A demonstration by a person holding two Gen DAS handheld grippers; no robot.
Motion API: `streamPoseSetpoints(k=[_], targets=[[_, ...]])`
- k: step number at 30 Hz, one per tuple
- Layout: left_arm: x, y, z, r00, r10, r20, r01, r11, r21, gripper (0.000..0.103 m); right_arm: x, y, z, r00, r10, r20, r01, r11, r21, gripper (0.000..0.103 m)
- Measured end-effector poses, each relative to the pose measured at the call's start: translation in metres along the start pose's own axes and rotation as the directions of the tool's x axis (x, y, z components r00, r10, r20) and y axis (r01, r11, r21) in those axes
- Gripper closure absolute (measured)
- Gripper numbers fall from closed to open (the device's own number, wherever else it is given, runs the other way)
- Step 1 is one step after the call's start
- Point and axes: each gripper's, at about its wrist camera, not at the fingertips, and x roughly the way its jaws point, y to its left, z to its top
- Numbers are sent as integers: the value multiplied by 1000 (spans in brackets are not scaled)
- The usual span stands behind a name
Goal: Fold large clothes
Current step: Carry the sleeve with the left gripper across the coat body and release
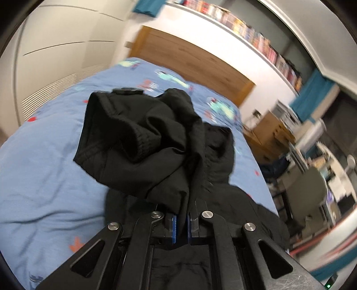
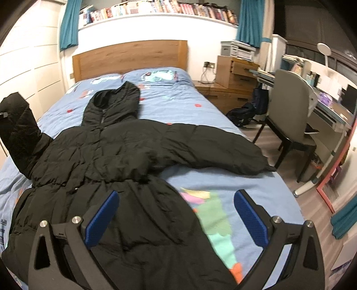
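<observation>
Blue patterned bedding (image 2: 200, 107) covers a bed with a wooden headboard (image 2: 131, 58), and a book-lined shelf (image 2: 156, 10) runs along the wall above. A black hooded coat (image 2: 107, 156) is spread face up on the bedding, hood towards the headboard, one sleeve (image 2: 212, 151) stretched towards the desk side. The other sleeve (image 1: 138, 142) is raised off the bed (its cuff bunched and drooping), pinched between the clenched pads of the left gripper (image 1: 182, 225). The right gripper (image 2: 176, 216) is seen above the coat's lower part, jaws spread wide, nothing between them.
</observation>
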Motion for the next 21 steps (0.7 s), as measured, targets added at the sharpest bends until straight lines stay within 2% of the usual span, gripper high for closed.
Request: streamPoseSetpoints(k=[4, 11, 15, 21], targets=[[31, -36, -23, 998, -10, -59, 13, 999, 49, 97, -2, -28, -8, 1000, -21, -5, 21, 999, 29, 0], [93, -78, -73, 984, 32, -176, -12, 993, 116, 97, 1, -63, -24, 999, -43, -28, 45, 996, 74, 0], [126, -83, -102, 967, 76, -242, -42, 989, 142, 97, 5, -76, -31, 998, -48, -44, 51, 995, 83, 0], [150, -85, -131, 947, 126, -297, -76, 981, 176, 94, 14, -92, -38, 996, -50, -67, 57, 992, 108, 0]])
